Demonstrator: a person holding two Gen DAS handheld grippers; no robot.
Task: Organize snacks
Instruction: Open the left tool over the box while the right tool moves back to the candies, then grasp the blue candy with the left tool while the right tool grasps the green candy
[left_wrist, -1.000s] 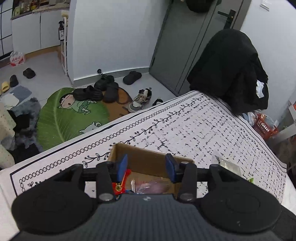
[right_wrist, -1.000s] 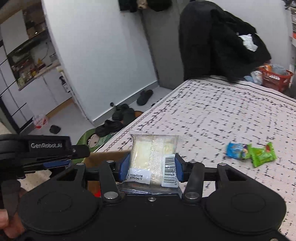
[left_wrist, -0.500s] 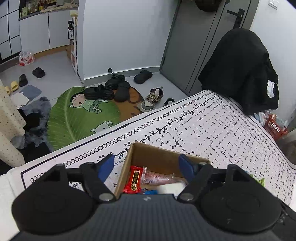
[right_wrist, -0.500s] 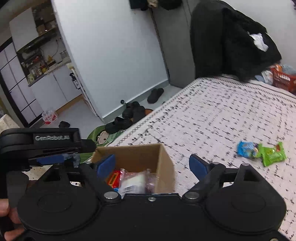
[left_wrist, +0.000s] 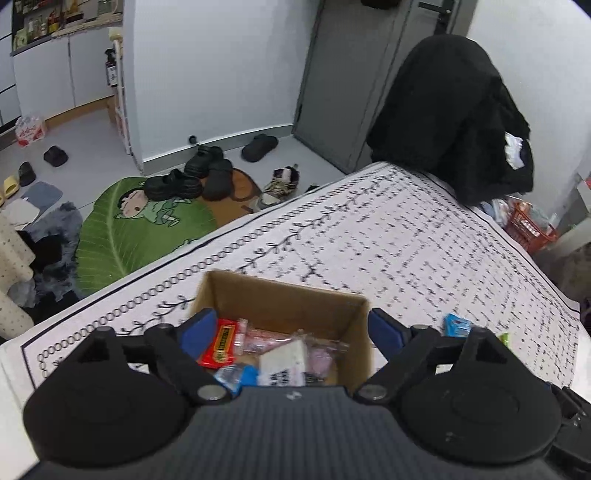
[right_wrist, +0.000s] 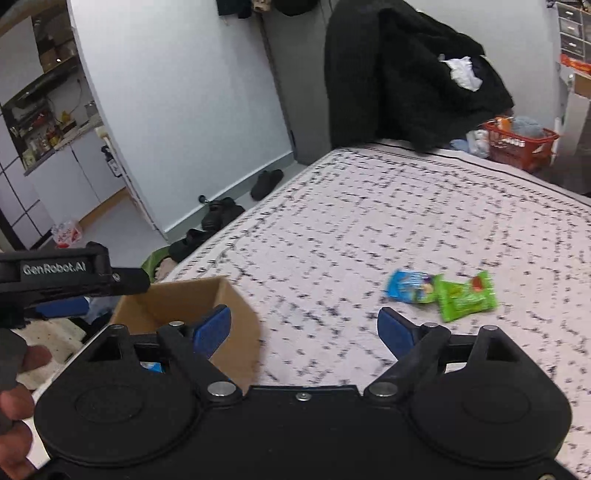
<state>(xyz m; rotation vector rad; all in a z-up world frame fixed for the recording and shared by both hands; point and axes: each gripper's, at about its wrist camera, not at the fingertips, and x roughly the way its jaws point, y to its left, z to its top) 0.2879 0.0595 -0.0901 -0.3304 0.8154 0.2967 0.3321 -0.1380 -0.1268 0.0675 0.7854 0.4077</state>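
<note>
The brown cardboard box (left_wrist: 284, 314) on the patterned bedspread (left_wrist: 388, 251) already holds several snacks. The left gripper (left_wrist: 290, 332) has just spread its fingers wide, empty; the right gripper (right_wrist: 304, 328) is also wide, empty. Left: the blue packet (right_wrist: 408, 286) and green packet (right_wrist: 466, 295) touching, long axes roughly left-right

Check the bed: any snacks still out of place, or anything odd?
Two packets still lie loose on the bedspread, outside the cardboard box: a blue packet and a green packet, touching each other, right of the box. The rest sit inside. Nothing looks spilled or damaged.
</note>
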